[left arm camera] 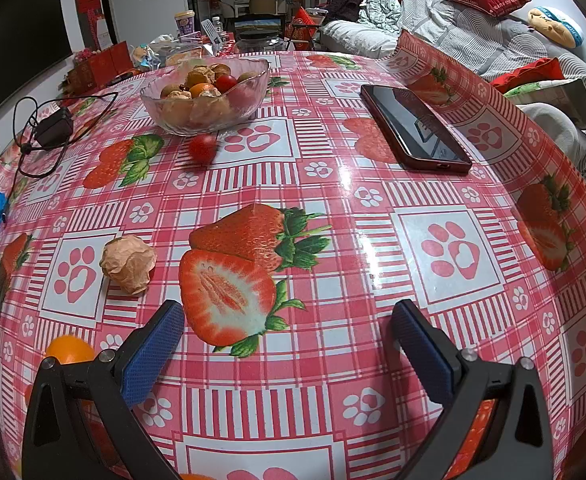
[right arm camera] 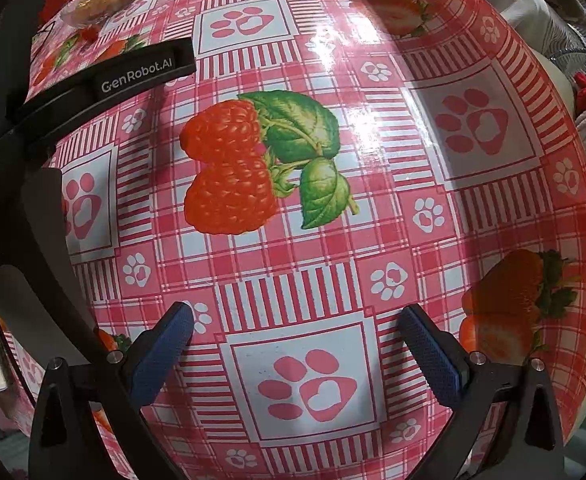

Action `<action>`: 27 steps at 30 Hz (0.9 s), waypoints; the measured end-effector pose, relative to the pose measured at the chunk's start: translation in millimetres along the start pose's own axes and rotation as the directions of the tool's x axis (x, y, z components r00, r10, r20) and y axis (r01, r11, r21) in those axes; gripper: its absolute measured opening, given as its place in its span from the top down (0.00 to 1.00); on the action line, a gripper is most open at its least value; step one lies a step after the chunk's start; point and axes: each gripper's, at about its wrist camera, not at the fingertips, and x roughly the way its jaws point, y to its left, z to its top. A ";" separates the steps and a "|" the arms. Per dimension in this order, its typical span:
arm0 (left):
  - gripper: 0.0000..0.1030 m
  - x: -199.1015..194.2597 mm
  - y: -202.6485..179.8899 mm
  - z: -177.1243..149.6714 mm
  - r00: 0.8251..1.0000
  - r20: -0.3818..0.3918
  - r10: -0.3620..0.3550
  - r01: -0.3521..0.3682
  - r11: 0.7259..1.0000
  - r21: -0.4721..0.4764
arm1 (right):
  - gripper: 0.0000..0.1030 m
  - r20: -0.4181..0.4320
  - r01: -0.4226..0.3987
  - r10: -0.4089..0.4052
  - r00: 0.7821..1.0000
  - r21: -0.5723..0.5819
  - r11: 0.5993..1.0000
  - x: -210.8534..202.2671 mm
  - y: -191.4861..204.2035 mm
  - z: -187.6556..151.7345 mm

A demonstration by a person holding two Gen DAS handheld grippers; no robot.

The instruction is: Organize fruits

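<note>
The husk fruit sits on the tablecloth, a little ahead of your left gripper and off to its left side. That gripper is wide open and holds nothing. I think this is your next pick. Turn left so the fruit sits between both fingers, then close softly, because the papery skin may crush. An orange waits close by too. The glass bowl is far ahead, with a small tomato right in front of it. Your right gripper is wide open and empty as well.
</note>
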 end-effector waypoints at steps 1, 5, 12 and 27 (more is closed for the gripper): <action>0.00 0.2 0.0 0.1 1.000 0.000 0.000 0.000 1.000 0.000 | 0.00 -0.004 0.000 0.000 1.000 -0.001 1.000 0.2 -0.1 1.1; 0.00 0.2 0.2 0.2 1.000 0.000 0.000 0.000 1.000 0.000 | 0.00 -0.006 -0.001 0.001 1.000 -0.003 1.000 -0.2 0.1 2.7; 0.00 0.3 0.8 0.2 1.000 0.000 -0.001 0.001 1.000 0.000 | 0.00 0.003 -0.001 0.001 1.000 -0.003 1.000 -0.3 0.3 1.8; 0.00 2.5 1.4 1.4 1.000 -0.001 -0.001 0.001 1.000 0.000 | 0.00 -0.044 -0.001 0.001 0.999 -0.009 1.000 1.3 0.0 4.2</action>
